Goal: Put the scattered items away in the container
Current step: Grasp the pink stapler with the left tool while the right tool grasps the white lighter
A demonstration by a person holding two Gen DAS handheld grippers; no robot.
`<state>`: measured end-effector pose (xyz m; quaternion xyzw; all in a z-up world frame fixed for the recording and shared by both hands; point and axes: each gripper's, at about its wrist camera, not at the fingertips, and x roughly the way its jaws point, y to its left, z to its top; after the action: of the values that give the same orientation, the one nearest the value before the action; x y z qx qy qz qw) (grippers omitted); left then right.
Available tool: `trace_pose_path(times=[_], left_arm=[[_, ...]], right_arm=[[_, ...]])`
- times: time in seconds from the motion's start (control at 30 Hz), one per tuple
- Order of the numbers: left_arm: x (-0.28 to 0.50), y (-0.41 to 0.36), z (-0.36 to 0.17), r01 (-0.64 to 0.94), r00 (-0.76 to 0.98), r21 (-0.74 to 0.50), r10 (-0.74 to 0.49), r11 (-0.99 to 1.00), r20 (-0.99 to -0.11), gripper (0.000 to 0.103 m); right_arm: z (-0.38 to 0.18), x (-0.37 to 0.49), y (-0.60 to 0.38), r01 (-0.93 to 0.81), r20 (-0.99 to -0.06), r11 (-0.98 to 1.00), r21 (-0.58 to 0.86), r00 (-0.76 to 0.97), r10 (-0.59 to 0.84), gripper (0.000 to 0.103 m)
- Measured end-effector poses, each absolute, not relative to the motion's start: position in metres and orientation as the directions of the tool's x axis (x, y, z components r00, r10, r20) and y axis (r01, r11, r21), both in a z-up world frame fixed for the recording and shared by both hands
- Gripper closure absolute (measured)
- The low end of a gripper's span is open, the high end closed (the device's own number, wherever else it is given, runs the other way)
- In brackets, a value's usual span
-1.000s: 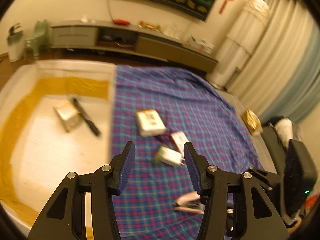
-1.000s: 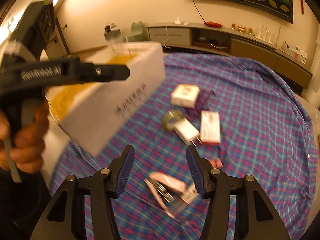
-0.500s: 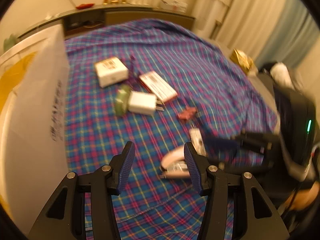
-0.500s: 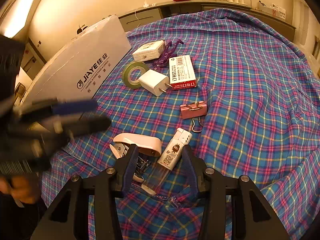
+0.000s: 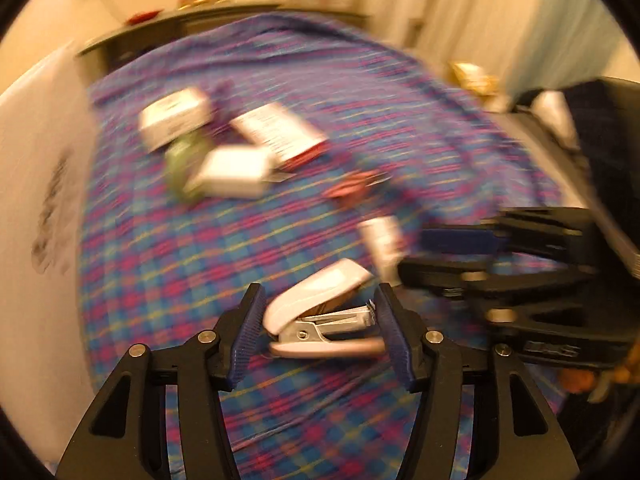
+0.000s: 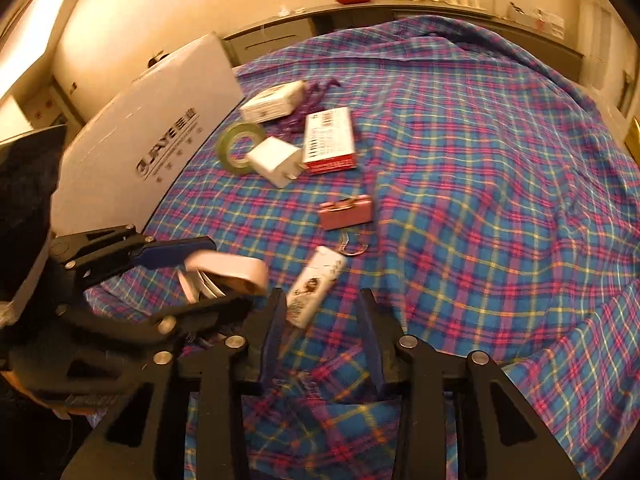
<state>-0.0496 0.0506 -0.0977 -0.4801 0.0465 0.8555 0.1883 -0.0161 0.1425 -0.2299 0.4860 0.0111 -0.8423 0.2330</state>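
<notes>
Right wrist view: plaid cloth [image 6: 460, 184], long sideboard [image 6: 400, 12] behind.

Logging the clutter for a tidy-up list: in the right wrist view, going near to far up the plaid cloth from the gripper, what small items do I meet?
White correction tape → pink binder clip → white charger plug → red-and-white box → white box.

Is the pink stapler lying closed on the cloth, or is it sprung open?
Sprung open. The stapler lies on the cloth, its pink top raised at an angle above the metal staple track.
</notes>
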Motion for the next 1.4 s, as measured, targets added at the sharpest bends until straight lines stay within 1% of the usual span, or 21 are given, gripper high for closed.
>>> trace_pose_path(times=[0.07, 0.17, 0.23, 0.27, 0.33, 0.4, 0.43, 0.47, 0.5, 0.53, 0.57, 0.7, 0.83, 0.93, 1.1, 1.4], left_arm=[[-0.047, 0.042, -0.098, -0.312, -0.497, -0.047, 0.205, -0.949, -0.843, 0.045], [-0.044, 0.023, -0.098, -0.23, -0.503, -0.096, 0.203, -0.969, -0.84, 0.045], [-0.041, 0.021, -0.099, -0.227, -0.508, -0.096, 0.202, -0.969, -0.837, 0.045], [-0.04, 0.022, -0.099, -0.234, -0.512, -0.085, 0.197, -0.969, -0.836, 0.044], [-0.038, 0.029, -0.102, -0.253, -0.522, -0.051, 0.18, -0.966, -0.834, 0.037], [-0.038, 0.033, -0.103, -0.253, -0.537, -0.01, 0.149, -0.967, -0.83, 0.034], [-0.038, 0.032, -0.103, -0.245, -0.538, -0.016, 0.149, -0.969, -0.83, 0.035], [-0.039, 0.029, -0.102, -0.239, -0.537, -0.02, 0.149, -0.971, -0.83, 0.036], [-0.039, 0.027, -0.101, -0.231, -0.54, -0.018, 0.144, -0.973, -0.829, 0.044], [-0.04, 0.024, -0.1, -0.22, -0.542, -0.02, 0.139, -0.975, -0.829, 0.044], [-0.041, 0.02, -0.099, -0.209, -0.538, -0.037, 0.146, -0.977, -0.83, 0.046], [-0.041, 0.007, -0.095, -0.169, -0.538, -0.095, 0.173, -0.981, -0.825, 0.047], [-0.035, 0.001, -0.083, -0.151, -0.571, -0.14, 0.202, -0.979, -0.796, 0.047], [-0.032, -0.001, -0.076, -0.146, -0.588, -0.156, 0.213, -0.977, -0.78, 0.047], [-0.031, -0.002, -0.066, -0.143, -0.603, -0.172, 0.224, -0.975, -0.766, 0.047], [-0.024, -0.01, -0.039, -0.159, -0.655, -0.218, 0.268, -0.963, -0.706, 0.047]], right_arm=[[-0.231, -0.015, 0.133, 0.439, -0.823, -0.879, 0.185, -0.42, -0.383, 0.063], [-0.232, -0.008, 0.12, 0.473, -0.83, -0.877, 0.081, -0.455, -0.322, 0.063], [-0.232, -0.007, 0.118, 0.465, -0.833, -0.884, 0.051, -0.469, -0.294, 0.063], [-0.232, -0.006, 0.117, 0.459, -0.833, -0.888, 0.038, -0.476, -0.281, 0.063], [-0.232, -0.006, 0.114, 0.45, -0.83, -0.893, 0.016, -0.493, -0.263, 0.063], [-0.234, -0.003, 0.11, 0.457, -0.819, -0.889, -0.029, -0.521, -0.241, 0.062], [-0.235, -0.003, 0.11, 0.456, -0.817, -0.89, -0.023, -0.522, -0.246, 0.062], [-0.236, -0.005, 0.113, 0.444, -0.817, -0.896, -0.01, -0.52, -0.249, 0.066], [-0.235, -0.007, 0.114, 0.435, -0.817, -0.9, -0.013, -0.524, -0.241, 0.08], [-0.235, -0.008, 0.115, 0.429, -0.818, -0.903, -0.006, -0.521, -0.242, 0.082], [-0.235, -0.01, 0.117, 0.42, -0.819, -0.907, 0.015, -0.515, -0.252, 0.082], [-0.233, -0.009, 0.124, 0.393, -0.817, -0.918, 0.053, -0.511, -0.266, 0.082], [-0.227, -0.003, 0.124, 0.386, -0.803, -0.919, 0.079, -0.521, -0.288, 0.082], [-0.219, 0.002, 0.123, 0.387, -0.79, -0.918, 0.092, -0.533, -0.304, 0.082], [-0.205, 0.004, 0.126, 0.373, -0.769, -0.915, 0.155, -0.536, -0.349, 0.082], [-0.178, 0.012, 0.128, 0.355, -0.742, -0.91, 0.216, -0.546, -0.389, 0.082]])
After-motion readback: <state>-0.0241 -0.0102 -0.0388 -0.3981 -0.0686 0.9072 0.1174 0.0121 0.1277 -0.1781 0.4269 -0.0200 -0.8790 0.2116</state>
